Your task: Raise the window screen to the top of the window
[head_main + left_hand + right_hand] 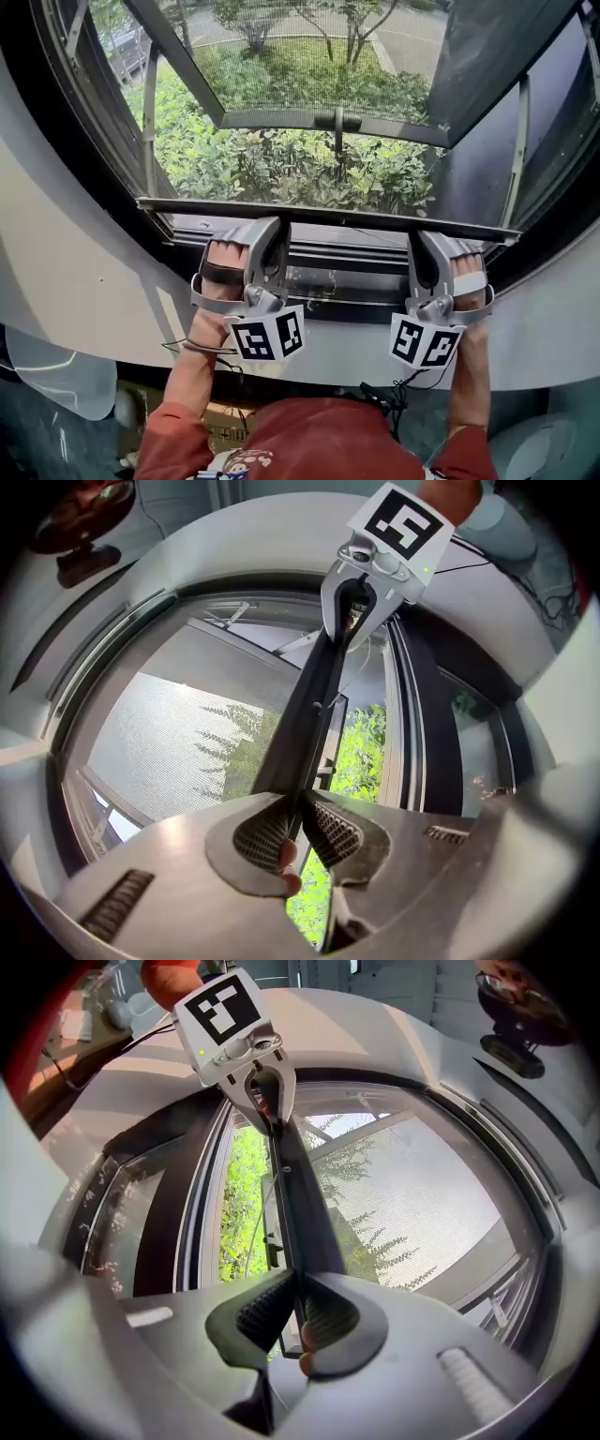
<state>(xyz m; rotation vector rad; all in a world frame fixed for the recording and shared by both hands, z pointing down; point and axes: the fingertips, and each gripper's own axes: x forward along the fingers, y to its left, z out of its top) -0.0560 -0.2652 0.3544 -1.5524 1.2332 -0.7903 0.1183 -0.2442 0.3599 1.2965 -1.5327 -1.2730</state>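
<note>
Your left gripper [266, 225] and right gripper [427, 236] are each clamped on the window screen's bottom bar [337, 217], one toward each end. The bar sits low, just above the lower window frame [349, 281], with its mesh [169, 742] above it.

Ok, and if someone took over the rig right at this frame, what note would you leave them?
Left claw: shut on the screen's bottom bar, left of its middle.
Right claw: shut on the same bar, right of its middle.
The bar lies roughly level, just above the lower window frame; mesh stretches above it.
Done: both grips taken, bar off the frame.
Left: lift both ends evenly to the window's top.
</note>
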